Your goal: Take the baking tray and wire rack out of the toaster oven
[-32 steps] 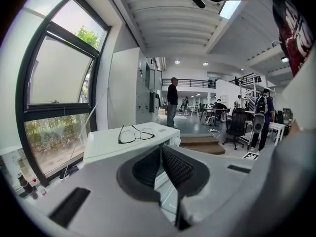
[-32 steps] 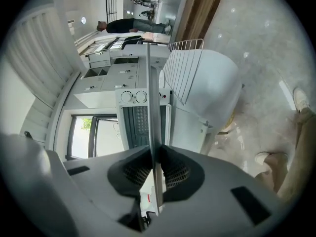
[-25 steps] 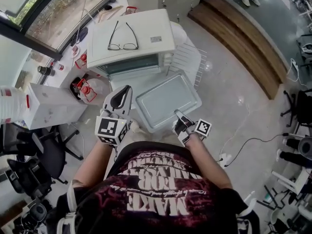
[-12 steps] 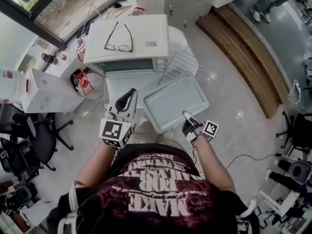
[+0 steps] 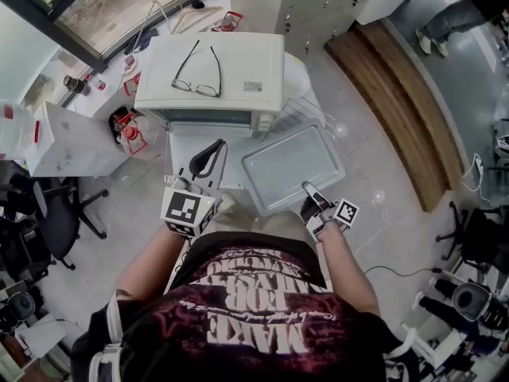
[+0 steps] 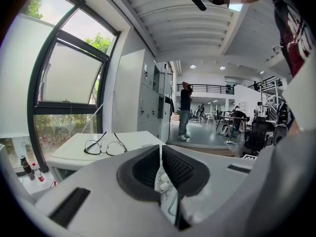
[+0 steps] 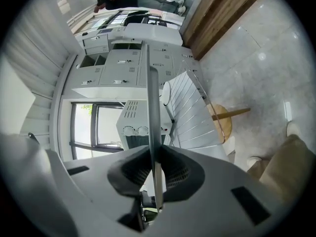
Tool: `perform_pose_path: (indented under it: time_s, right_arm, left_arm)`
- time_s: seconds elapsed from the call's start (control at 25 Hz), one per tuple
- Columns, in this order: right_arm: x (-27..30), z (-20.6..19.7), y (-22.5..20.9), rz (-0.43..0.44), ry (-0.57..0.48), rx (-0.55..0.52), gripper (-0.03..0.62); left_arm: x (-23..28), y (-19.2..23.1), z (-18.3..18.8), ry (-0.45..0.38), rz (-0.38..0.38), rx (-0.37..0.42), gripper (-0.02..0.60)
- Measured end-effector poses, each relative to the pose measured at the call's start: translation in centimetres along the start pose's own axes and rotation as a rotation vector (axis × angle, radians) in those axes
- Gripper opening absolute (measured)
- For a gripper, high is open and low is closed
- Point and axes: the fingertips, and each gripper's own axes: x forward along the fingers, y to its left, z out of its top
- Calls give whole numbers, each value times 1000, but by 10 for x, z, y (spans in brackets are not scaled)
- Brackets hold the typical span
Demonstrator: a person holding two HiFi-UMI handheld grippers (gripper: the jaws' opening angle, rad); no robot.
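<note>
The white, boxy toaster oven (image 5: pixel 211 74) stands ahead of both grippers, more squarely in front of the left one. Its mouth faces the person.

The baking tray (image 5: pixel 290 165) is already clear of the oven and hangs in the air just ahead of the right gripper (image 5: pixel 312 193). It is a shallow rectangle of dull grey metal with rounded corners and a raised lip. Its long axis runs across the gripper's line, and its short side reaches away towards the oven's right corner.

The wire rack (image 5: pixel 308 108) lies beyond the tray's far edge, to the right of the oven and outside it. It is a thin grid of pale parallel rods, and what it rests on is not clear.

The right gripper is clamped on the lip of the tray's near long edge, with the metal edge-on between its ribbed black pads. Setting the tray down looks to be the next step, and that is this hand's job.

The left gripper (image 5: pixel 211 150) is empty, its pads closed together. It points at the oven front, left of the tray.

A pair of glasses (image 5: pixel 197 70) lies on the oven's roof.
</note>
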Motion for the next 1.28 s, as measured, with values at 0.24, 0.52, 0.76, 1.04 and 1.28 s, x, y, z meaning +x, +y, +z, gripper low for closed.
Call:
perform_pose_path:
  time_s: [0.24,0.52,0.76,1.04,1.28]
  right_arm:
    - [11,50,-16,-16,98,-17,55]
    - [22,98,-47,-75,252,-7,57]
    - [36,120,-74,-98,361,3,57]
    - [55,134,-95,-113,427,20,56]
    - [70,131,-100,-139,446,40,51]
  left_arm:
    - [8,3,3,13,137,-19,18]
    - [15,-19,2,13,303,-81,19]
    - [15,-36,-6,23,412,-102,18]
    - [13,-45,-10,32,505,-108,19]
    - [8,-49,-14,37,545,-115,18]
